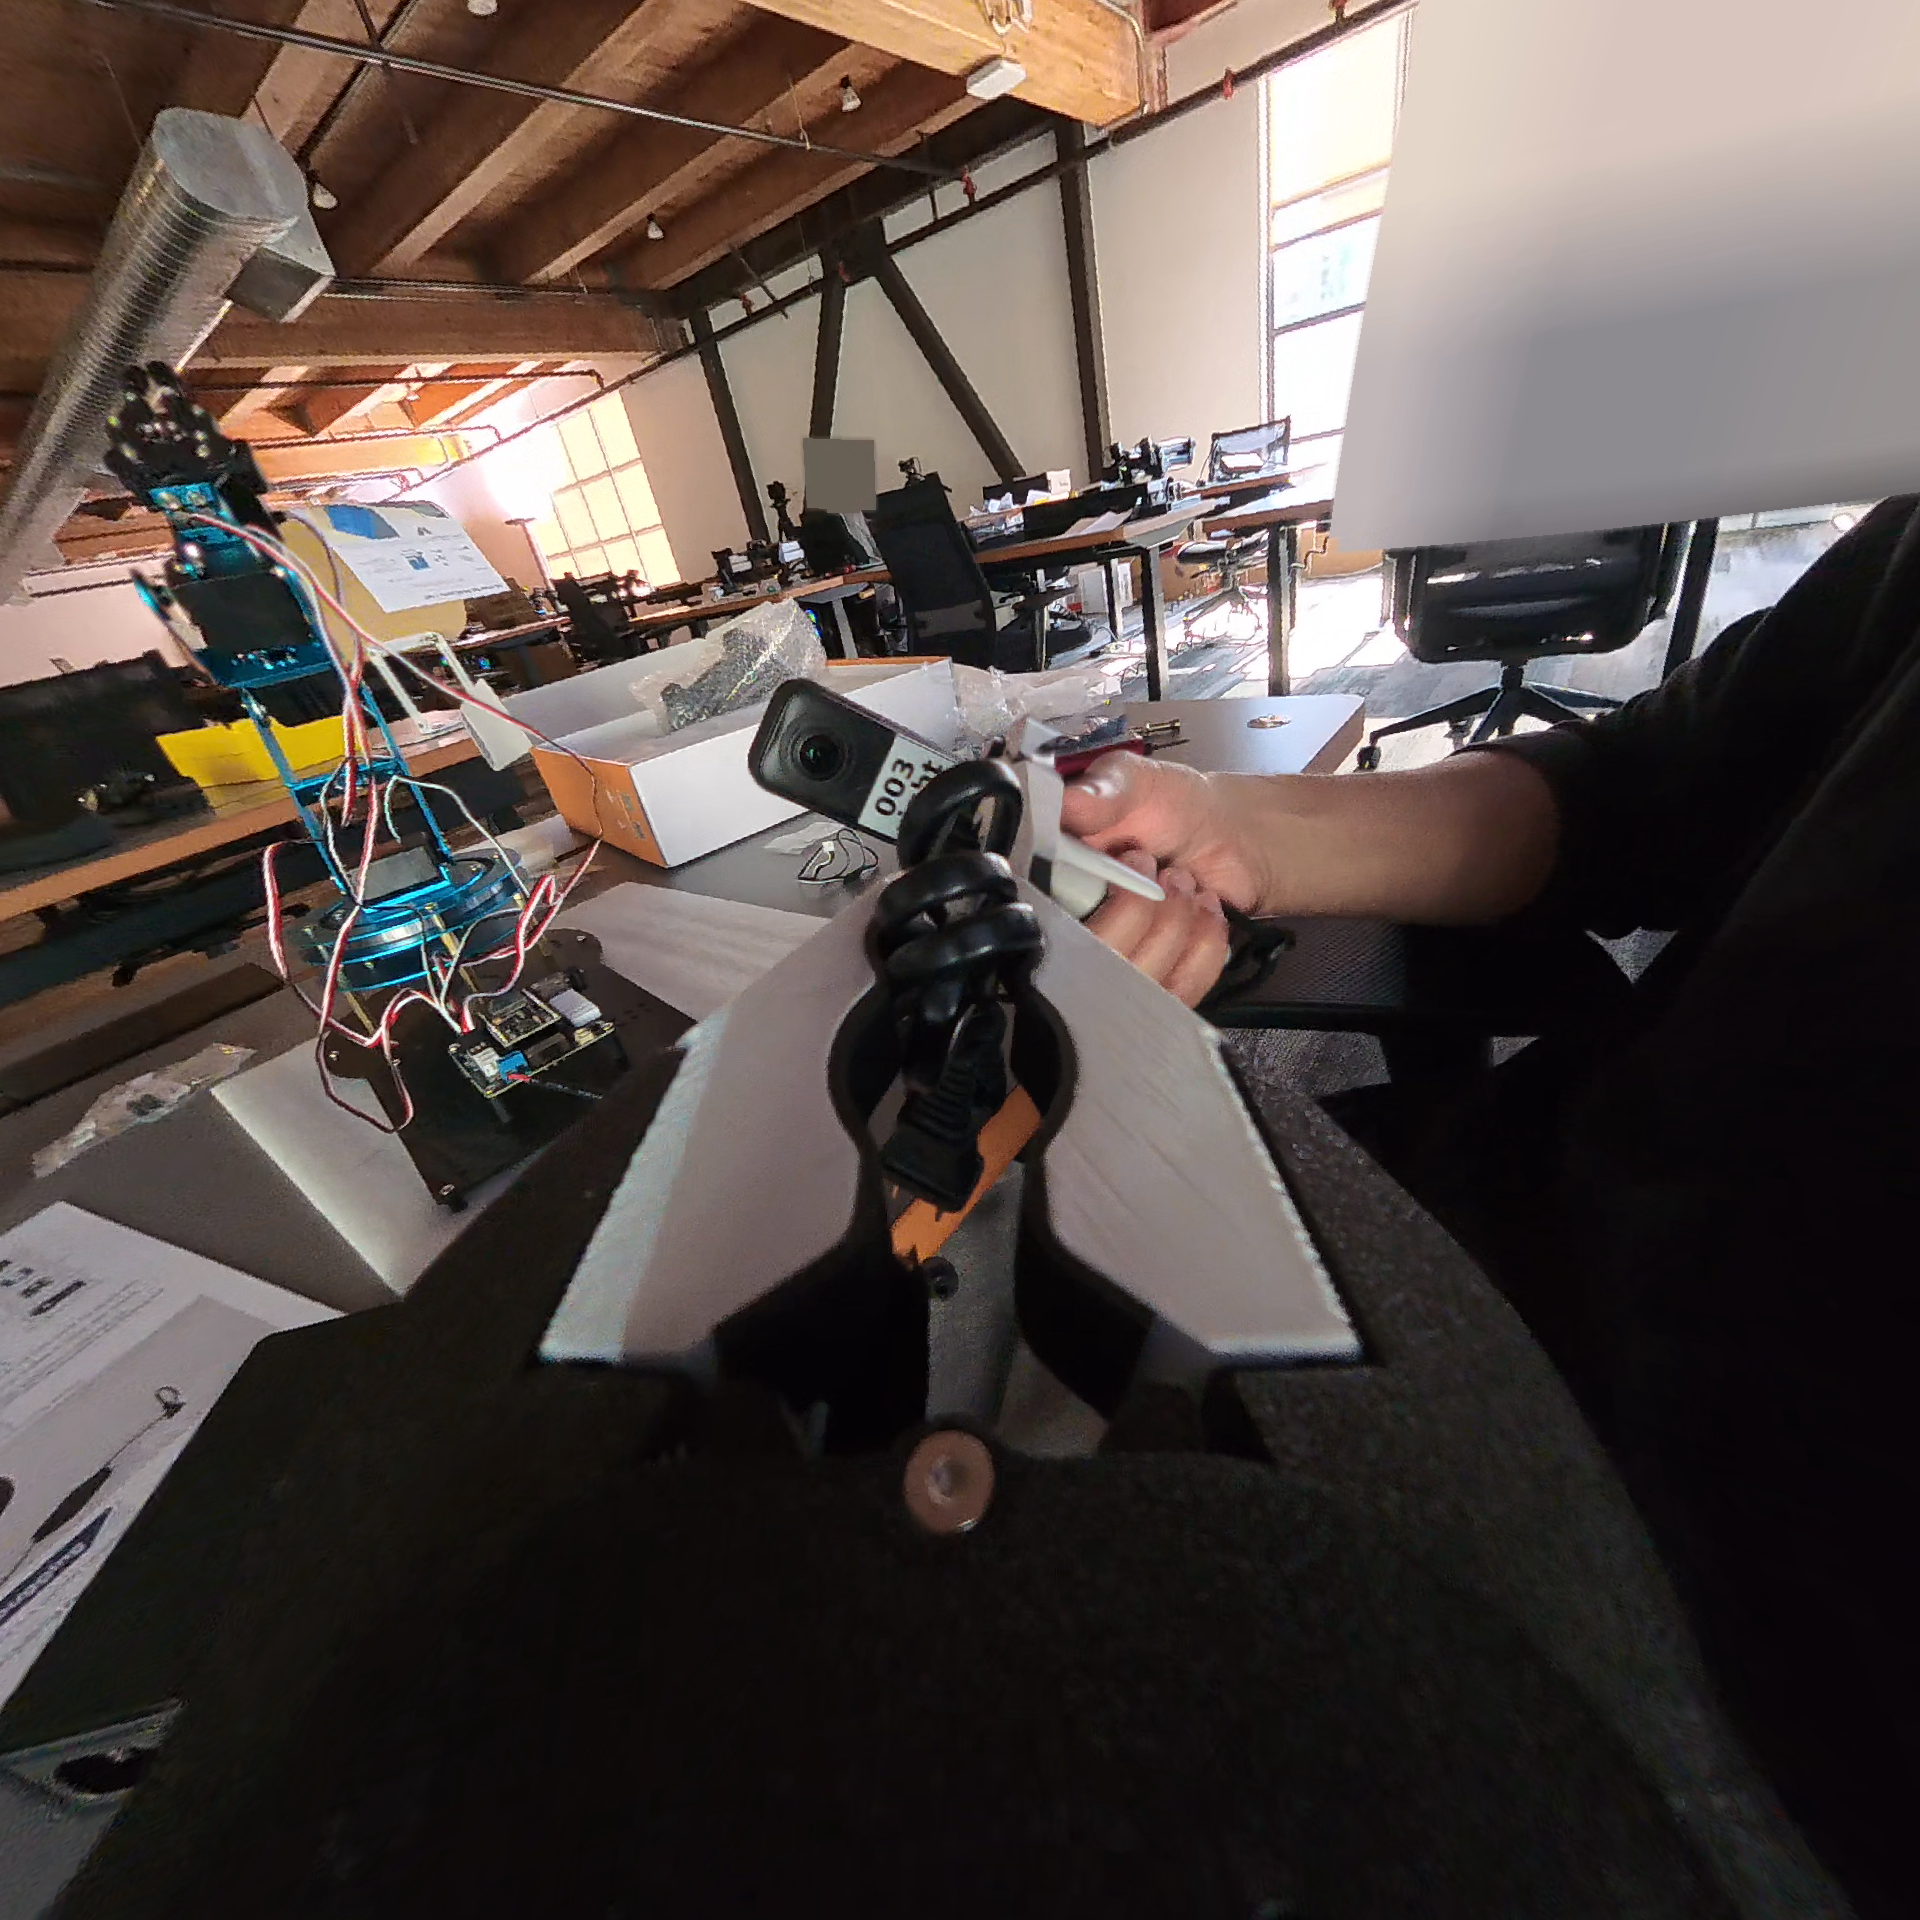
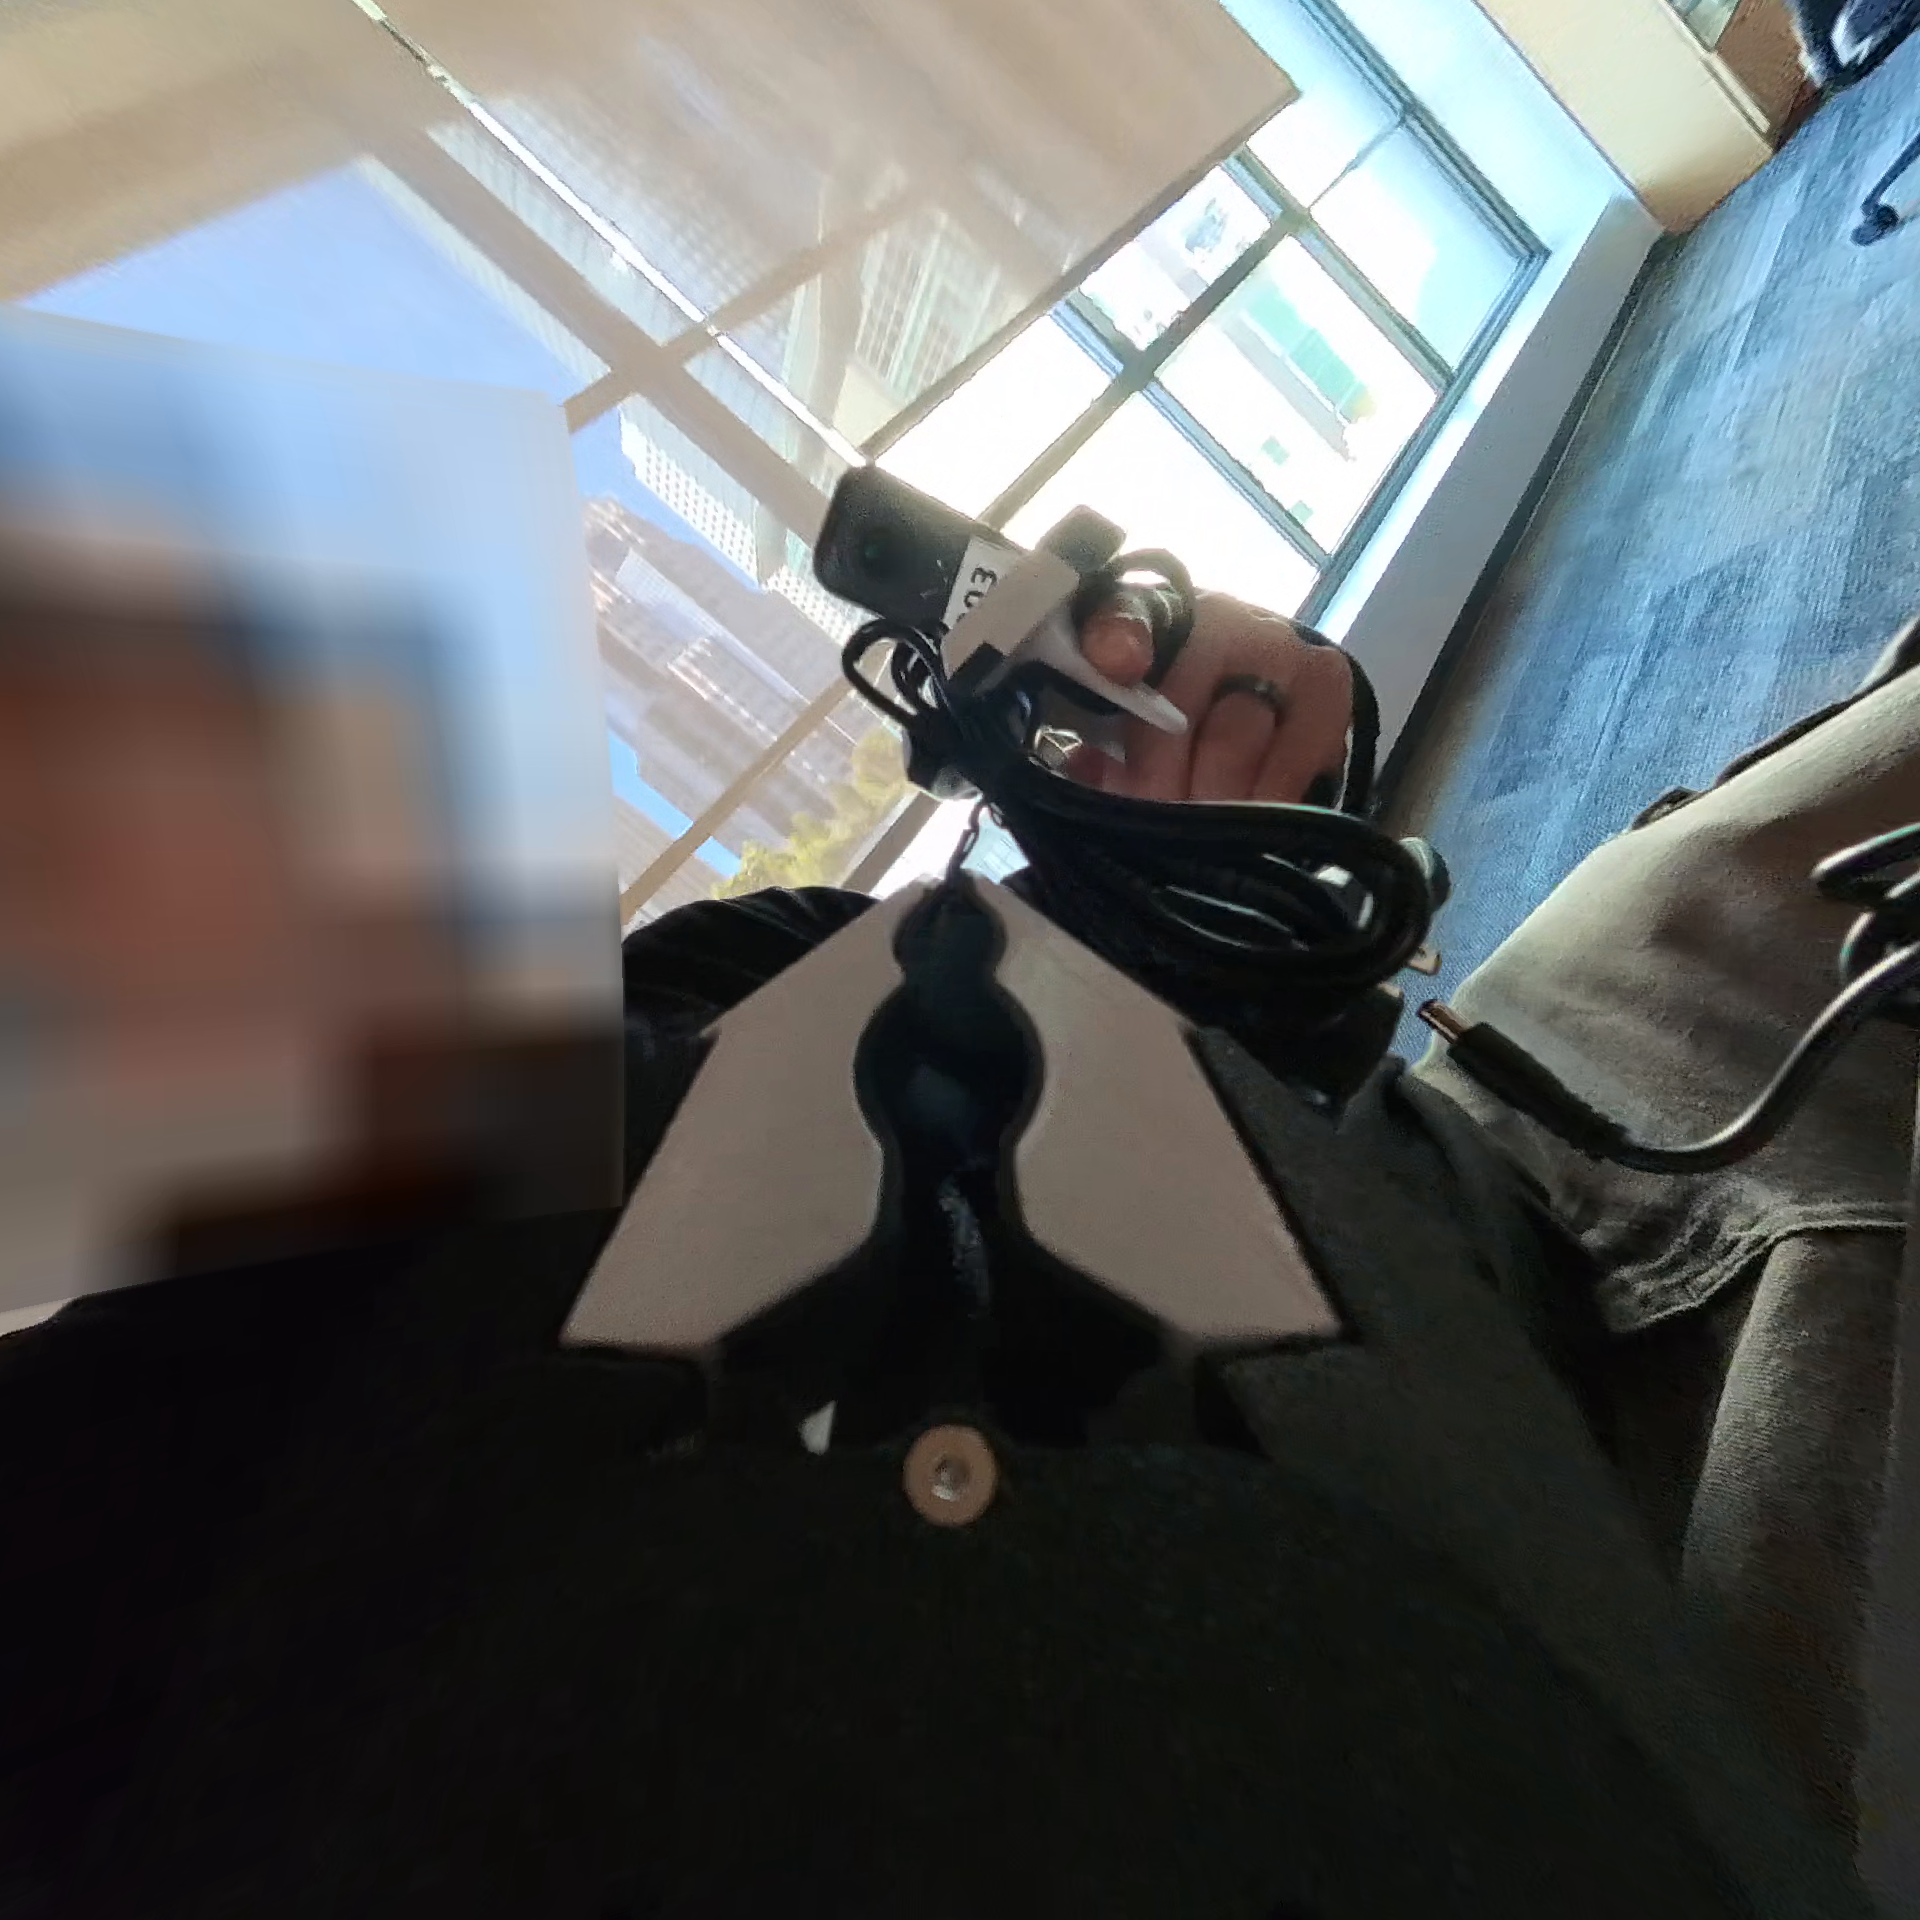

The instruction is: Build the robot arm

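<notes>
My left gripper [image 1: 951,909] is shut on a coiled black power cable [image 1: 956,956]. The cable's plug [image 1: 930,1132] hangs down between the white fingers [image 1: 748,1122], over an orange strip. In the right wrist view the same coil [image 2: 1195,883] hangs from the left gripper [image 2: 997,665], which a hand [image 2: 1236,717] holds. My right gripper [image 2: 951,899] is shut, and its tips pinch a thin black strand [image 2: 971,831] that runs up to the coil. The right gripper also shows in the left wrist view [image 1: 1003,790], at the top of the coil.
A small blue robot-arm kit [image 1: 353,831] with loose wires and a circuit board [image 1: 540,1029] stands on the desk at left. An open white and orange box [image 1: 707,769] sits behind it. Printed sheets [image 1: 83,1340] lie at lower left. A second cable with a barrel plug [image 2: 1496,1049] lies on grey cloth. Left and right tips are no more than a few centimetres apart.
</notes>
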The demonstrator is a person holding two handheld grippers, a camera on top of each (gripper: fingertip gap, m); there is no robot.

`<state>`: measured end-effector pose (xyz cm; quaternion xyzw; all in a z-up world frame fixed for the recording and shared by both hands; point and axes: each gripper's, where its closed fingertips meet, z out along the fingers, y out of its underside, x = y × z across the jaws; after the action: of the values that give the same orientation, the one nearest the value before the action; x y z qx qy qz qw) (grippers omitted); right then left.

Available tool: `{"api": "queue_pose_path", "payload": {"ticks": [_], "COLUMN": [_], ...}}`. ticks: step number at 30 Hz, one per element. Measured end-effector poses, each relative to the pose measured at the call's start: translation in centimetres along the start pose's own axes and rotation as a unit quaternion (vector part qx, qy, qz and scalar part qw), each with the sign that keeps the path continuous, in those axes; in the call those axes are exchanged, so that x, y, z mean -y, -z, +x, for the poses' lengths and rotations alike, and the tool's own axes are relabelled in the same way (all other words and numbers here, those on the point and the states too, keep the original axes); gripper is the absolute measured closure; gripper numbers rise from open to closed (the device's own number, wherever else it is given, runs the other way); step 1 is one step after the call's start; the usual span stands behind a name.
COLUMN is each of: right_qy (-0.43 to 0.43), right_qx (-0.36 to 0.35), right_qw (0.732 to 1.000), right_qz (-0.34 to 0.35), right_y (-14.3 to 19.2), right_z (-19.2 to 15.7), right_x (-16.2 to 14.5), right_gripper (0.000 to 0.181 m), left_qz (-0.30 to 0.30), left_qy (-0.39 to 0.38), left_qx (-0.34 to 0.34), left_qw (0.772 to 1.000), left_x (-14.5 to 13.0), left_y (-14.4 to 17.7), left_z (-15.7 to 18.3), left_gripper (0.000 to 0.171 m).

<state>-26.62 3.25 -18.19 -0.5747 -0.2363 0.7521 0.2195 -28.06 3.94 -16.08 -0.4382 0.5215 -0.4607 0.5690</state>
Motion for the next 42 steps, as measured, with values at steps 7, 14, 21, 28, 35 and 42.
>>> {"api": "queue_pose_path", "payload": {"ticks": [7, 14, 21, 28, 35, 42], "right_qy": [0.167, 0.737, 0.591, 0.262, 0.212, 0.211], "right_qx": [-0.133, -0.538, -0.455, -0.199, -0.14, -0.155], "right_qw": [0.977, 0.369, 0.659, 0.944, 0.967, 0.965], "right_qz": [-0.009, -0.176, -0.098, -0.005, 0.035, 0.033], "right_y": [0.6, 4.3, 4.6, 2.1, 1.0, 1.4], "right_z": [1.6, 1.5, 0.6, 1.1, 0.5, 1.1], "right_x": [0.9, 4.9, 4.3, 1.8, 2.0, 2.0], "right_gripper": [0.181, 0.181, 0.181, 0.158, 0.172, 0.181], "left_qz": [-0.01, 0.009, 0.037, 0.064, 0.051, 0.046], "left_qy": [0.039, 0.222, 0.209, 0.189, 0.162, 0.153], "left_qx": [0.012, -0.044, -0.03, -0.038, -0.029, -0.02], "left_qw": [0.999, 0.974, 0.977, 0.979, 0.985, 0.987], "left_x": [-0.7, -1.6, -1.0, -0.1, -0.4, -0.5], "left_y": [-0.2, -0.6, -0.1, 0.1, 0.0, -0.1], "left_z": [-0.9, -1.8, -2.4, -1.8, -1.6, -1.6], "left_gripper": [0.158, 0.16, 0.159, 0.159, 0.16, 0.159]}}
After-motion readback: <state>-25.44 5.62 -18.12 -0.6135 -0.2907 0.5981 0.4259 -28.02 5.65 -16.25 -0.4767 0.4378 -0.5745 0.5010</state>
